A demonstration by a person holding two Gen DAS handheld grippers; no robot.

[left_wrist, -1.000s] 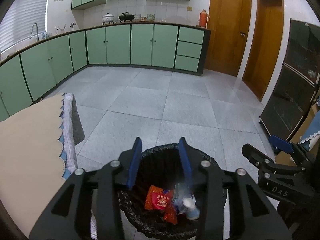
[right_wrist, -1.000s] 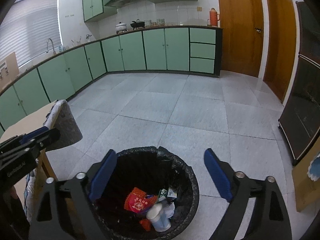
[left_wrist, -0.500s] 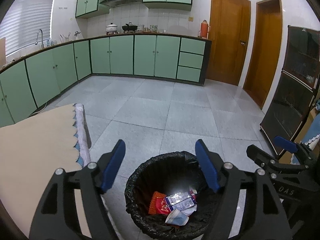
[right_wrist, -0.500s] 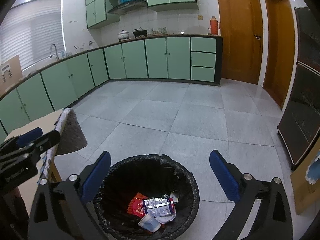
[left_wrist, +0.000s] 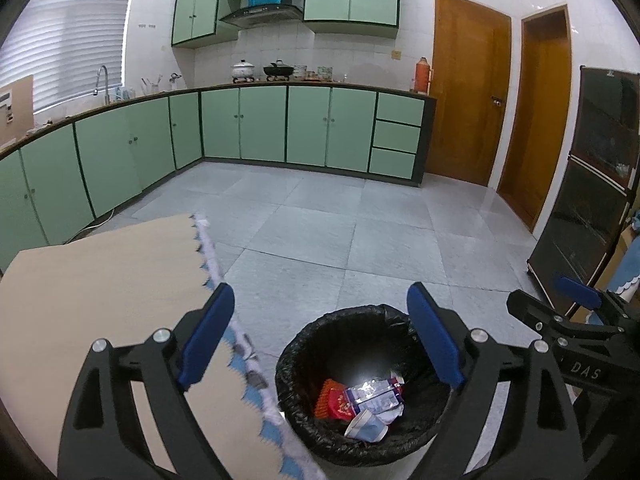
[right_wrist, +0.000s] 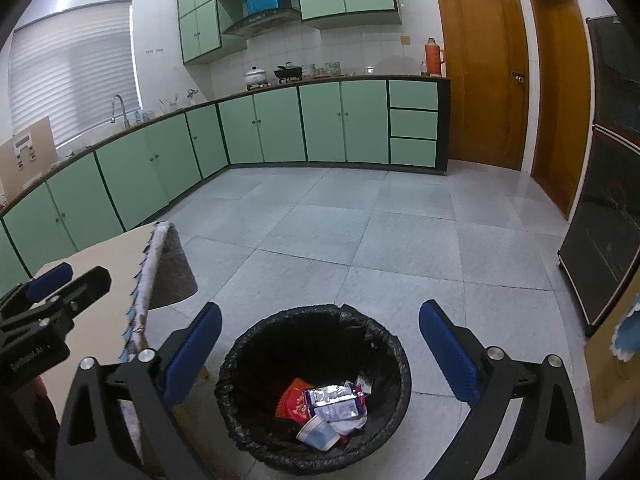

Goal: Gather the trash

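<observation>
Left gripper (left_wrist: 320, 340) jaws just been opening, nothing between; right gripper (right_wrist: 320, 354) spread wide, empty. Bin (left_wrist: 304, 344) below both; table (left_wrist: 100, 280) left, nearer left gripper.

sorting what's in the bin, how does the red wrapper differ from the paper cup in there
The red wrapper is a flat red packet with gold print; the paper cup is a white and pale blue round cup.
The red wrapper sits partly under the silver packet; the paper cup lies tipped on its side, in front of that packet.
The red wrapper sits nearer the bag's left wall; the paper cup lies nearer the camera.
Both are inside the black-lined bin.
</observation>
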